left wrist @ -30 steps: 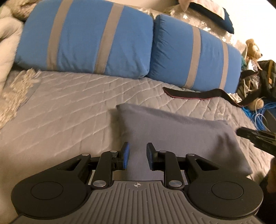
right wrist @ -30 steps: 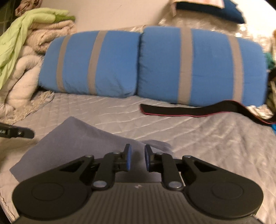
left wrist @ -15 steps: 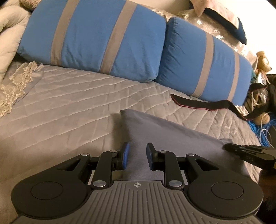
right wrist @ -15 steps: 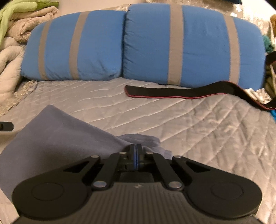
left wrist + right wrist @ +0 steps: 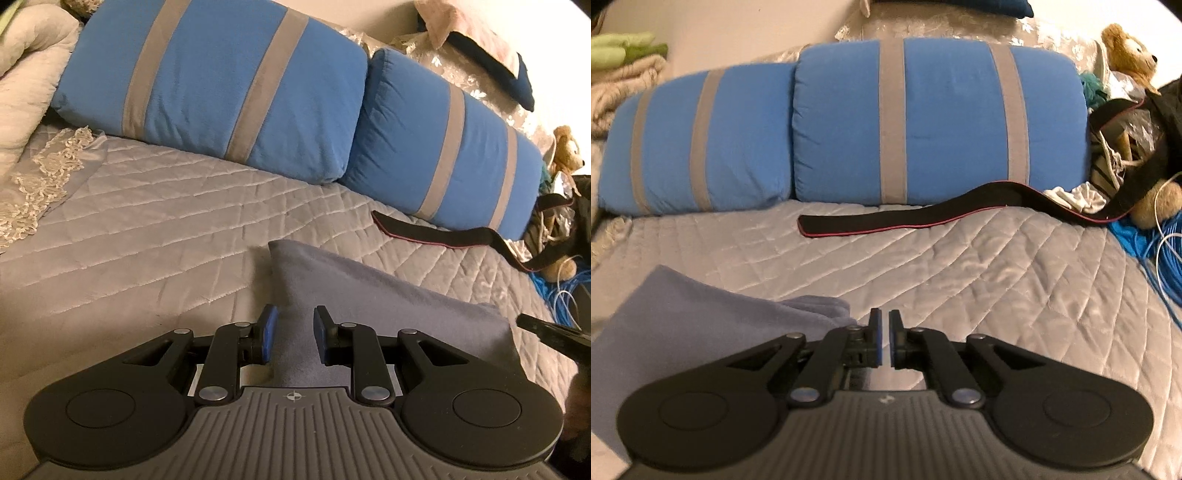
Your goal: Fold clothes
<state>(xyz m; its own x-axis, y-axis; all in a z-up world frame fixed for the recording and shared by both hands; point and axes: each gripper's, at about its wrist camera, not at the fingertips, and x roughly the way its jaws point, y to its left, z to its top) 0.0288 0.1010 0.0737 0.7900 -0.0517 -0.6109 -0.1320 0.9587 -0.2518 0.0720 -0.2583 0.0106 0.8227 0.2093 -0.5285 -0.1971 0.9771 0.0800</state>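
Note:
A folded grey-blue cloth [image 5: 388,314] lies flat on the quilted grey bedspread [image 5: 147,240]. My left gripper [image 5: 291,325] is open and hovers over the cloth's near left edge, with nothing between its blue pads. At the right border of the left wrist view, the right gripper's black fingers [image 5: 543,330] reach the cloth's right end. In the right wrist view the cloth [image 5: 701,317] lies to the lower left, its bunched corner just left of my right gripper [image 5: 885,332]. That gripper's pads are barely parted and only bedspread shows in the slit.
Two blue pillows with grey stripes [image 5: 942,122] line the back of the bed. A black strap with red trim [image 5: 905,221] lies in front of them. A teddy bear [image 5: 1130,48], blue cables [image 5: 1160,251] and clutter sit at the right; piled blankets [image 5: 26,74] at the left.
My right gripper shut near the cloth's bunched corner, then parted slightly and shifted right off it. The left gripper stayed open and turned a little to the left.

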